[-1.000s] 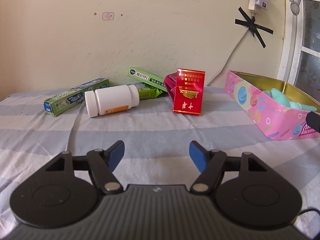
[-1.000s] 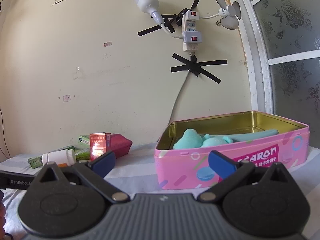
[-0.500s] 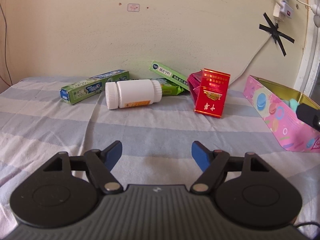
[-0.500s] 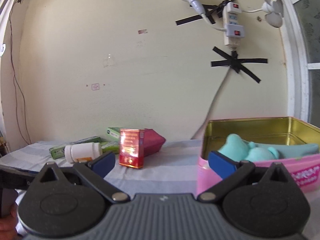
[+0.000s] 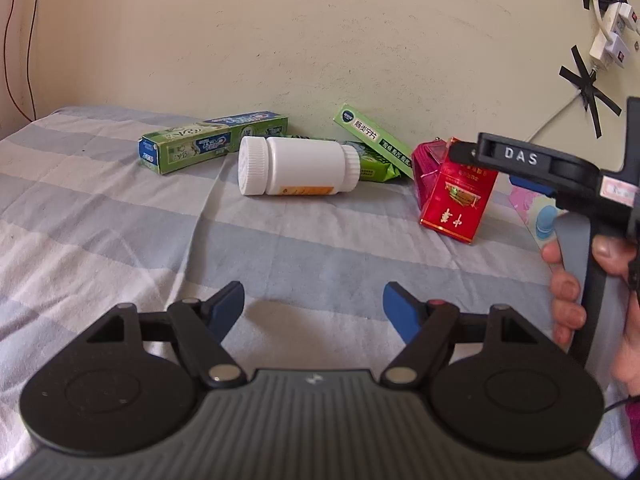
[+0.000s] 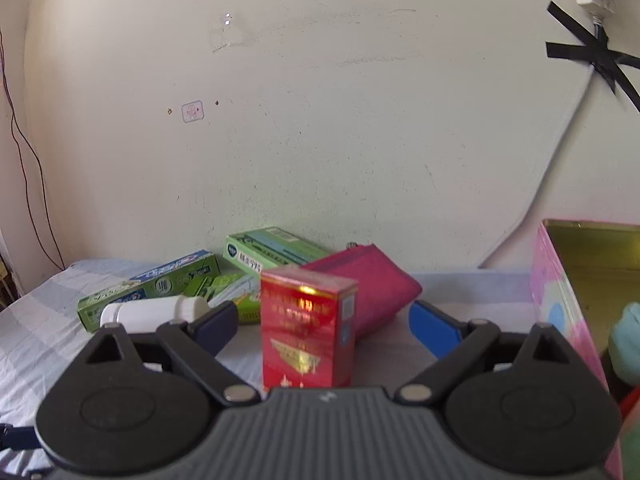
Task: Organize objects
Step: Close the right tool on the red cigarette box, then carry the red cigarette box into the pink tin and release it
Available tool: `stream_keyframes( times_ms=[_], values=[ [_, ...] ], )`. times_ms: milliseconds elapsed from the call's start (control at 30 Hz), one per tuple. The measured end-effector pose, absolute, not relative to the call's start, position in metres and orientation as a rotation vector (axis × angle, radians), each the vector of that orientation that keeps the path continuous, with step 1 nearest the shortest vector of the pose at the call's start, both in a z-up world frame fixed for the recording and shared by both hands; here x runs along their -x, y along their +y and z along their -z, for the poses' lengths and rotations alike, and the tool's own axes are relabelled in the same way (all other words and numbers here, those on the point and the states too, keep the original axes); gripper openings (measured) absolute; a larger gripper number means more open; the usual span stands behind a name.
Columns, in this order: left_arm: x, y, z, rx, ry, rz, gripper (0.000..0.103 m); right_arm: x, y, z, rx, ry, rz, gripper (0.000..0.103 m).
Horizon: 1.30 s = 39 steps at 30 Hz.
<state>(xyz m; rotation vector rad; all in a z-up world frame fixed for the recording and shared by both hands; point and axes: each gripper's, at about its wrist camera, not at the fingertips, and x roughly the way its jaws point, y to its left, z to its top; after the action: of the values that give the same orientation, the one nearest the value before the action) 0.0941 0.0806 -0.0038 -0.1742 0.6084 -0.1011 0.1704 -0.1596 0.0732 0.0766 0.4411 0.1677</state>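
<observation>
A red cigarette box (image 6: 306, 328) stands upright on the striped sheet, between the jaws of my right gripper (image 6: 326, 322). Those jaws are closing, with a gap still showing on both sides of the box. The left wrist view has the same red box (image 5: 456, 200) at the right, partly behind the right tool's black frame (image 5: 520, 158), which a hand (image 5: 568, 292) holds. My left gripper (image 5: 314, 308) hangs open over bare sheet, holding nothing. A white bottle (image 5: 296, 166) lies on its side further back.
Along the wall lie a green toothpaste box (image 5: 212, 142), a tilted green box (image 5: 374, 136), a green pouch (image 5: 376, 168) and a magenta pouch (image 6: 376, 288). A pink tin (image 6: 560, 300) with a teal item (image 6: 628, 344) inside stands at the right. Striped sheet (image 5: 120, 240) spreads to the left.
The right gripper swung left, away from the pink tin, until the red box stood between its jaws. It and its hand came into the left view. The left gripper rolled slightly.
</observation>
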Motion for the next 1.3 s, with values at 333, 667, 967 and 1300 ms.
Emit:
stream_keyframes(
  times_ms=[333, 667, 967, 1300],
  values=[
    [-0.090, 0.110, -0.003, 0.309, 0.556, 0.008, 0.078, -0.114, -0.140, -0.069, -0.008, 0.561, -0.510, 0.060],
    [-0.090, 0.118, -0.002, 0.348, 0.555, -0.029, 0.078, -0.079, -0.124, -0.066, 0.088, 0.526, -0.477, 0.101],
    [-0.092, 0.124, -0.002, 0.374, 0.559, -0.053, 0.078, -0.125, -0.086, -0.047, 0.127, 0.688, -0.446, 0.103],
    [-0.100, 0.113, 0.004, 0.426, 0.644, 0.175, 0.077, -0.108, -0.085, -0.045, 0.173, 0.704, -0.448, 0.094]
  ],
)
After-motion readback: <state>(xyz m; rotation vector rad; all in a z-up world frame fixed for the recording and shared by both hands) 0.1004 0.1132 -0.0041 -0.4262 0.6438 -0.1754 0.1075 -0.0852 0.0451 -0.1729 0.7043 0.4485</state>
